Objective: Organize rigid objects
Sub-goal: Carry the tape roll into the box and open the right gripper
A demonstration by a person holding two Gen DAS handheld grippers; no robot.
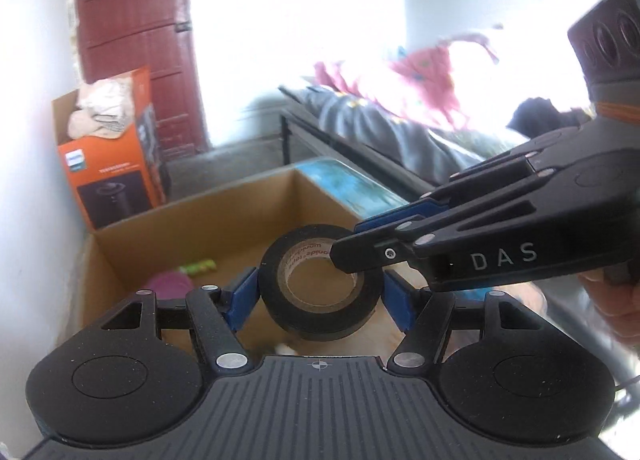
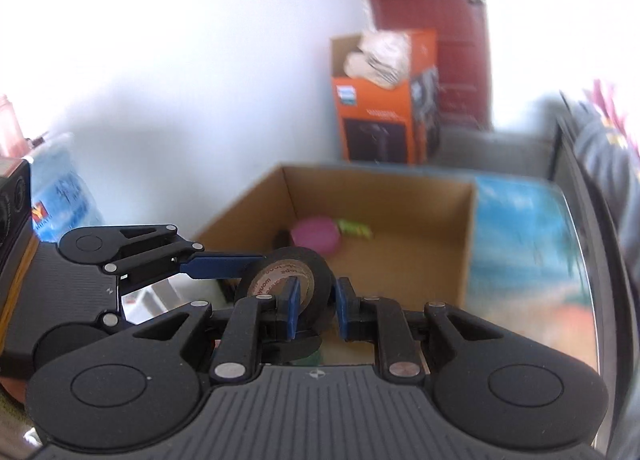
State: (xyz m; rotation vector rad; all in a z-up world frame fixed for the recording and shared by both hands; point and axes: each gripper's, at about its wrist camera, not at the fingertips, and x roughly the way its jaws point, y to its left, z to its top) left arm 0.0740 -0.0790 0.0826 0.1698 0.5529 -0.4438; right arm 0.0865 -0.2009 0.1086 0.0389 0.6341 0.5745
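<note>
Judging by the two grips, a hand-over above the cardboard box (image 1: 192, 227), ahead of a drop inside.

Starting at the box's left: find a pink round item (image 1: 170, 286) and a green one (image 1: 198, 268) on the floor by the far-left corner. Treat that corner as taken.

Above the box's near edge, clear of its floor: look to the left gripper (image 1: 320, 300), clenched across the outer sides of the black tape roll (image 1: 320, 320). One blue pad touches the roll's left side; the other sits tight by its right side, with perhaps a sliver of gap. Note the roll tilted, its cardboard core open towards the camera.

Further right above the box: see the right gripper (image 2: 319, 308) straddling the roll's wall, one finger through the core and the other outside the black band. Cannot tell from either view whether those tongs already press or merely sit around the wall.

To do the step well:
- Close the right gripper fully on the wall before easing the left one.
- Open the left pads wide and draw straight back from the box, so as not to drag the roll along.
- Expect a smooth, rigid ring to swing on a one-wall pinch, so lower slowly.
- Set it down on the bare floor to the box's right, apart from the pink and green items.
</note>
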